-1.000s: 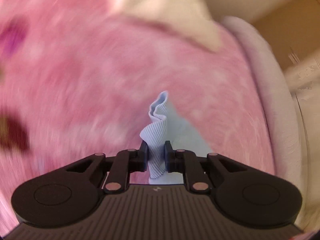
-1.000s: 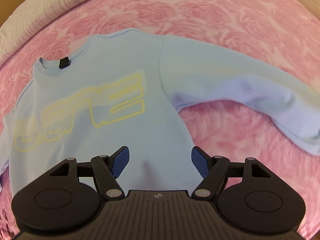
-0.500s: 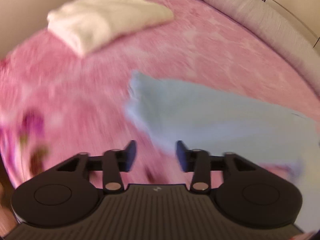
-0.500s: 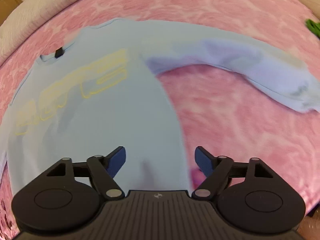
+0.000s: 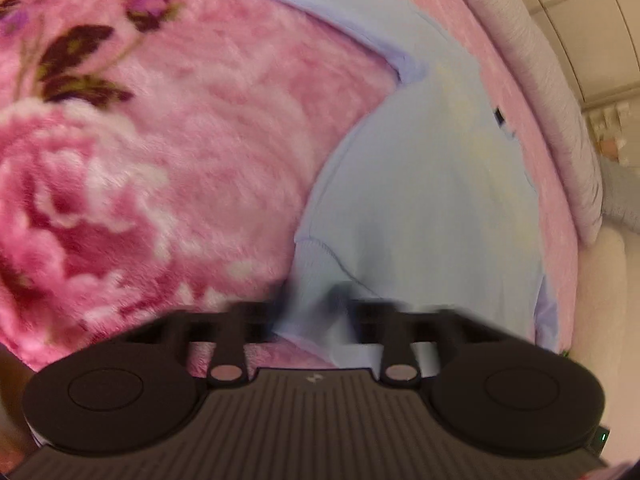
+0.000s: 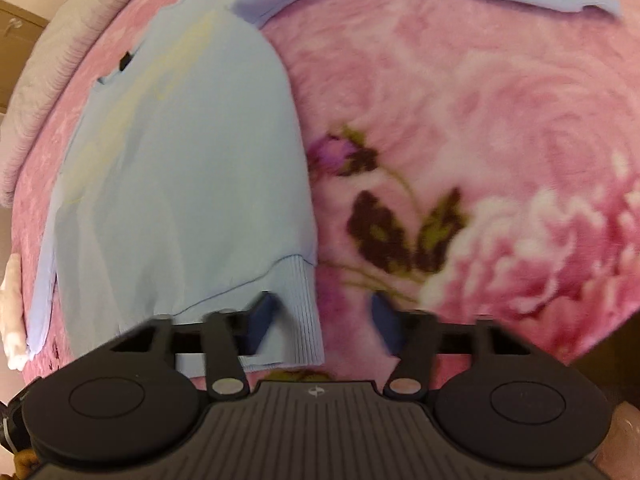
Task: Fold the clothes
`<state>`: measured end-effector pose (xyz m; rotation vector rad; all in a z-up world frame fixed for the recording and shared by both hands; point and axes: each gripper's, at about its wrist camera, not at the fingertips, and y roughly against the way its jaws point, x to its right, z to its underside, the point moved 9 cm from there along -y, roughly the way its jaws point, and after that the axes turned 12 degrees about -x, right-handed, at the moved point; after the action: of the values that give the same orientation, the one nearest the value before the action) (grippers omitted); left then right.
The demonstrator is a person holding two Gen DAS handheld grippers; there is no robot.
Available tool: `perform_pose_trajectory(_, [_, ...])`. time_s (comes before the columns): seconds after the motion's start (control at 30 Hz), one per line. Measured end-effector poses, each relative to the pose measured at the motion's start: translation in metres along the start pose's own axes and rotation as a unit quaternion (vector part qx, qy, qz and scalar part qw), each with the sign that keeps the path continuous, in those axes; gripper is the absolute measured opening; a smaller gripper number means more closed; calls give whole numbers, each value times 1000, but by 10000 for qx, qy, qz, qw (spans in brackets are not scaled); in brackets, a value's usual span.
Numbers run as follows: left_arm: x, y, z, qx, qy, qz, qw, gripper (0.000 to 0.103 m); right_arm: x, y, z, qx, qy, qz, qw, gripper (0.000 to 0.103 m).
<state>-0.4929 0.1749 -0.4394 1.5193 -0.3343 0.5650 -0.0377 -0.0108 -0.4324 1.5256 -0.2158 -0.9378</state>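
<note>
A pink rose-print blanket (image 5: 168, 168) spreads ahead of the claw and to its sides. A grey quilted edge (image 5: 560, 128) runs along the far side.

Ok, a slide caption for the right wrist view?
Right gripper jaws straddling the ribbed hem corner of a light blue sweatshirt on a pink floral blanket.

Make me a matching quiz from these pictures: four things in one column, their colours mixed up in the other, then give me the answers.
Things:
1. sweatshirt
2. blanket
3. neck label
4. chest lettering

Colours:
A. black
B. pale yellow
C. pink with roses
D. light blue

Pairs: 1-D, 2-C, 3-A, 4-B
</note>
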Motion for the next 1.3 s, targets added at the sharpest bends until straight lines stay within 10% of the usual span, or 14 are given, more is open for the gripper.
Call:
perform_pose_trajectory(0.03, [3,3,3,-12,-74,-25,10000,6,-4,-5,1,-116,27,-170,9998,6])
perform_pose_trajectory(0.27, [7,6,39,-214,-578,-909,9940,12,10,11,13,-280,320,-21,9991,6])
perform_pose_trajectory(0.4, [11,7,41,-136,-413,-1405,9891,23,17,10,4,-415,113,-309,9986,29])
perform_pose_trajectory(0.47, [16,20,43,-7,-481,-1737,9836,30,33,38,-15,150,-80,-325,9993,55])
perform_pose_trajectory(0.53, [23,29,45,105,-566,-1898,9801,30,62,67,-39,744,-497,-269,9956,57])
perform_pose_trajectory(0.83, [81,13,33,352,-287,-933,9946,30,214,121,-130,2630,-3337,-1424,8940,56])
perform_pose_trajectory(0.9, [87,8,27,353,-85,-673,9971,30,219,116,-148,2620,-3335,-1396,8948,49])
perform_pose_trajectory(0.93, [88,8,25,377,51,-552,9977,30,220,118,-153,2594,-3172,-1253,9036,17])
perform_pose_trajectory(0.97, [90,8,22,384,172,-406,9983,30,220,121,-158,2566,-2997,-1101,9123,7])
perform_pose_trajectory(1.17, [93,16,19,358,290,-135,9988,30,204,178,-192,3233,-1593,213,9325,6])
perform_pose_trajectory(1.3, [82,7,24,100,168,-355,9992,32,218,157,-215,2600,-1589,886,9483,14])
